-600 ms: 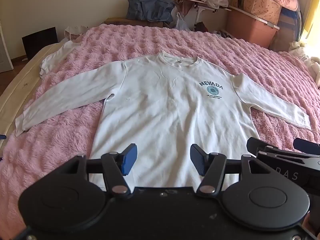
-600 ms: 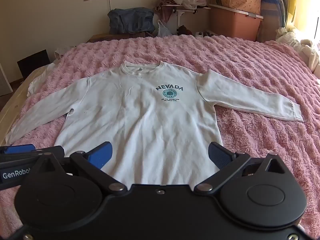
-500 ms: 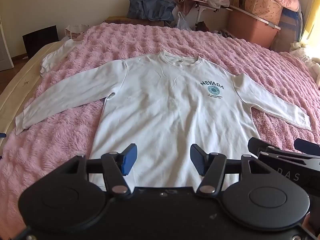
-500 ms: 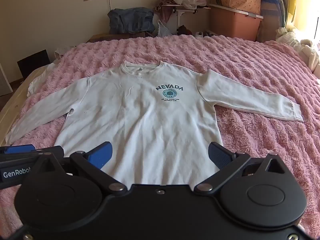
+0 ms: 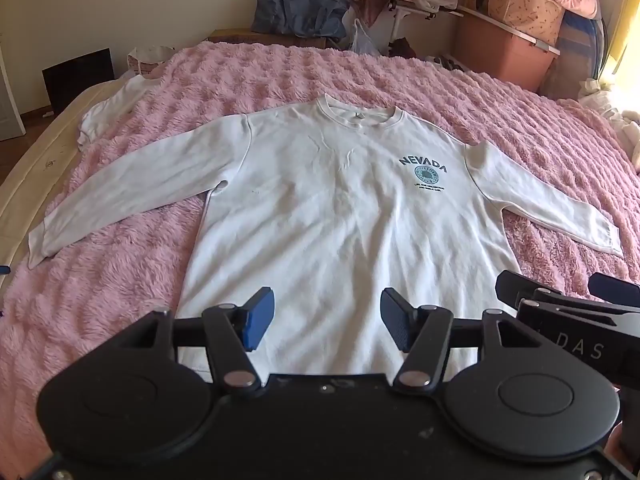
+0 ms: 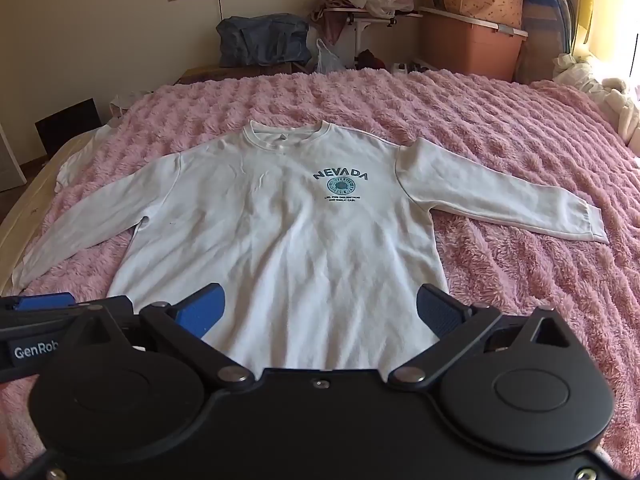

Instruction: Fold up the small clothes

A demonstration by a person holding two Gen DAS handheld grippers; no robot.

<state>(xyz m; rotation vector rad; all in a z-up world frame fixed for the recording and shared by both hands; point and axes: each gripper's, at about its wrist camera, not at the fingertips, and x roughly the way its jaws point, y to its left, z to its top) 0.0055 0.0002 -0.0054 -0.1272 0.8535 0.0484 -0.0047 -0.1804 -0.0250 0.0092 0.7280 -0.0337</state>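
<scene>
A white long-sleeved sweatshirt (image 5: pixel 336 216) with a green NEVADA print lies flat, front up, on a pink fluffy blanket (image 5: pixel 280 76), both sleeves spread out. It also shows in the right wrist view (image 6: pixel 288 240). My left gripper (image 5: pixel 327 320) is open and empty, hovering over the shirt's hem. My right gripper (image 6: pixel 320 312) is open wider and empty, also over the hem. The right gripper's tips show at the right edge of the left wrist view (image 5: pixel 560 292). The left gripper's tip shows at the left edge of the right wrist view (image 6: pixel 44 302).
Another white garment (image 5: pixel 112 108) lies at the blanket's far left edge. Beyond the bed stand a blue bag (image 5: pixel 300 10), a brown storage box (image 5: pixel 504 52) and piled bedding. The bare mattress edge (image 5: pixel 24 168) runs along the left.
Both views have shifted very slightly. The shirt and both grippers' openings look the same.
</scene>
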